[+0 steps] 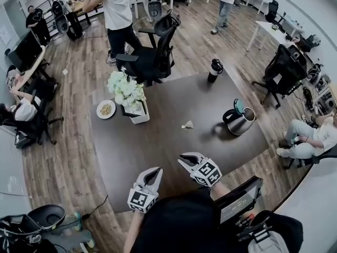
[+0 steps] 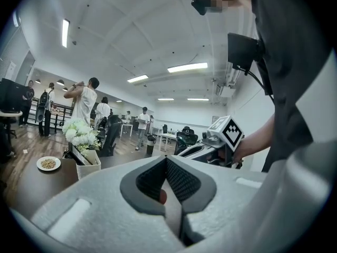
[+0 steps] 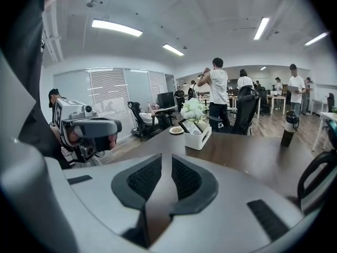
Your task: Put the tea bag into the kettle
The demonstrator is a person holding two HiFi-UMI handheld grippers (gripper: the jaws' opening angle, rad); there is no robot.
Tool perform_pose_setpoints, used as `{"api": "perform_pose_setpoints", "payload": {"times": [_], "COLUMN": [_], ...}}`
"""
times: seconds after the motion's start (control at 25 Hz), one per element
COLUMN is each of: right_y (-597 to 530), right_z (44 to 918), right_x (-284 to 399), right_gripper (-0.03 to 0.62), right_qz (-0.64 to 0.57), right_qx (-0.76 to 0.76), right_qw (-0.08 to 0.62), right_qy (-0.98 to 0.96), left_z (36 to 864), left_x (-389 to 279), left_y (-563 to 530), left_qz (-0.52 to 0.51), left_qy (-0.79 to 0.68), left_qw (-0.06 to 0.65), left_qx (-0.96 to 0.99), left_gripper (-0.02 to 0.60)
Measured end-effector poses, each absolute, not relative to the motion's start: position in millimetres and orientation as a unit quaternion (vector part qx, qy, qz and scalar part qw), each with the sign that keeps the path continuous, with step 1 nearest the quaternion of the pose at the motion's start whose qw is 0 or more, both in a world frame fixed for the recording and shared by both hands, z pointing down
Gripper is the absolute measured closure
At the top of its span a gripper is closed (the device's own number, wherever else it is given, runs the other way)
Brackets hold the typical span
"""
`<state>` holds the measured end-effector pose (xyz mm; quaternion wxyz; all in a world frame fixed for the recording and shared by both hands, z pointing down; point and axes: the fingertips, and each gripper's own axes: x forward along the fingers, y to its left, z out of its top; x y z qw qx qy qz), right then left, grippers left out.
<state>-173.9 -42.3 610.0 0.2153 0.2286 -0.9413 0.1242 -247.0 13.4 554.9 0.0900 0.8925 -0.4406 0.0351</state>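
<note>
The tea bag (image 1: 187, 124), a small pale packet, lies in the middle of the dark table (image 1: 158, 146). To its right stands the steel kettle (image 1: 240, 120) with a black handle and its teal lid tipped open. Both grippers hover over the table's near edge, well short of the tea bag. My left gripper (image 1: 152, 175) (image 2: 166, 159) has its pads together at the tips and holds nothing. Just beside it on the right, my right gripper (image 1: 190, 159) (image 3: 166, 157) is open by a narrow gap with nothing between its pads.
A white box of white flowers (image 1: 131, 96) and a small plate of food (image 1: 106, 109) sit at the table's far left. A black bottle (image 1: 215, 70) stands at the far edge. Office chairs (image 1: 155, 57) and several people ring the table.
</note>
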Motion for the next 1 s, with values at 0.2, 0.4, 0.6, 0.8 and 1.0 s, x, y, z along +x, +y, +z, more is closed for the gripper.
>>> {"api": "perform_pose_setpoints", "payload": {"times": [0.2,0.4,0.6,0.8,1.0], "right_y": [-53.5,-73.0,-99.8,-121.6,-136.5], "right_z": [623.0,641.2,657.1,673.6,693.7], "right_x": [-172.1,-166.9,-164.6,-159.7,-155.0], "right_gripper": [0.523,0.507,0.479,0.461,0.442], "right_qz": [0.114,0.096,0.086,0.078,0.067], "right_qx": [0.232,0.245,0.253,0.255,0.258], "right_qw": [0.235,0.252,0.274,0.297,0.321], "right_qy": [-0.937,-0.931,-0.924,-0.917,-0.909], "left_z": [558.3,563.9,563.7,566.0,570.7], "left_x": [-250.0,-251.8,-257.6,-262.2,-269.9], "left_y": [12.6,13.0,9.4,6.5,7.9], "left_qz": [0.038,0.043,0.047,0.052,0.058], "left_qy": [-0.442,-0.445,-0.45,-0.456,-0.463], "left_qw": [0.093,0.097,0.102,0.111,0.119], "left_qx": [0.891,0.889,0.886,0.881,0.876], "left_gripper": [0.58,0.58,0.58,0.58,0.581]}}
